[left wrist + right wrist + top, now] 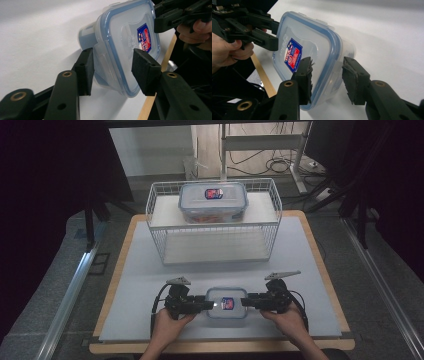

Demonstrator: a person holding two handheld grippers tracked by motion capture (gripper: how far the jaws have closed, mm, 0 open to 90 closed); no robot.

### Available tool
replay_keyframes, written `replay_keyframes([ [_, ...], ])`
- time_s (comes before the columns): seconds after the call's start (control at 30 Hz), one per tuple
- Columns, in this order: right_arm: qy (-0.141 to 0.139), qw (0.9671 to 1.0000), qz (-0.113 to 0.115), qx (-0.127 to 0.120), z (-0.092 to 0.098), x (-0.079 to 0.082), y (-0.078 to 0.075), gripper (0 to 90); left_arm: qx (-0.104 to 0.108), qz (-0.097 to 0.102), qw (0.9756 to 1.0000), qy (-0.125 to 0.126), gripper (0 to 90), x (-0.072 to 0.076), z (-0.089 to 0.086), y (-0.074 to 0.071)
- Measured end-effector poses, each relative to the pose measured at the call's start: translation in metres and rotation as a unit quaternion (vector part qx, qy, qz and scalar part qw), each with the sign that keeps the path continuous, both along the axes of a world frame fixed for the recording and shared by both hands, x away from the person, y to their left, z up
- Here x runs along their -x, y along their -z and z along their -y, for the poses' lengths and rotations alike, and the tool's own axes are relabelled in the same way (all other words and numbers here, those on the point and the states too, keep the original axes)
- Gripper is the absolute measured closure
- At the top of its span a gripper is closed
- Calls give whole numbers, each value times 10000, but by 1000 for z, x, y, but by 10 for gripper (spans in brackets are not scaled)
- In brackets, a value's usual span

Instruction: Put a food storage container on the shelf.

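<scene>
Clear plastic with a blue rim makes up the small box (227,302) that lies near the front edge of the grey table (140,270), lid on, a red and blue sticker at the middle of the lid. The box is flanked by two hand-held grippers: the left gripper (209,305) is brought in from the left end, the right gripper (245,303) from the right end, each pointed level at the box. In the left gripper view, the jaws are seen partly open and set astride the box's end, one pad beside the folded lid clasp (101,53) and the other over the lid; whether the pads already press on the plastic cannot be told, and a narrow gap seems to remain. In the right gripper view, the jaws are likewise partly open and straddle the opposite end, one pad over the lid near the sticker and one beside the box wall, with no firm contact to be made out. Farther back on the table a white wire basket (215,227) is stood, with a larger box (213,201) of the same kind on its upper shelf. The step in hand is judged to be the taking hold of the small box at both ends, either to work its clasps or to lift it. For the next move, both pairs of jaws would need to be closed evenly until the ends are pinched, with the box kept level so that it is not pushed sideways or tipped.
</scene>
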State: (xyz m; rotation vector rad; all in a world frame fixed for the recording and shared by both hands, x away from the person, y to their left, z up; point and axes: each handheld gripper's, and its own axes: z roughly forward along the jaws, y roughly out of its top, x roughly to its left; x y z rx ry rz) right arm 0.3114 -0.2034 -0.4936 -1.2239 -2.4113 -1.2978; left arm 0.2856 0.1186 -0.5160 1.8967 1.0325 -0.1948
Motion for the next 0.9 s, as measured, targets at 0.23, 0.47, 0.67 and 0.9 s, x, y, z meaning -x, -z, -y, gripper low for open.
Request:
replay_keyframes([
  [0.23, 21, 10000, -25, -40, 2, 2, 2, 591, 157, -91, 9998, 4, 599, 2, -4, 5],
  [0.47, 35, 10000, -47, -38, 3, 5, 4, 583, 104, -57, 9999, 22, 603, 2, -3, 3],
  [0.67, 76, 9996, -233, -145, 5, 6, 7, 586, 77, -67, 9999, 54, 602, 2, -4, 4],
  [0.9, 112, 9988, -411, -244, 8, 8, 11, 605, 47, -102, 9999, 42, 597, 2, -3, 4],
])
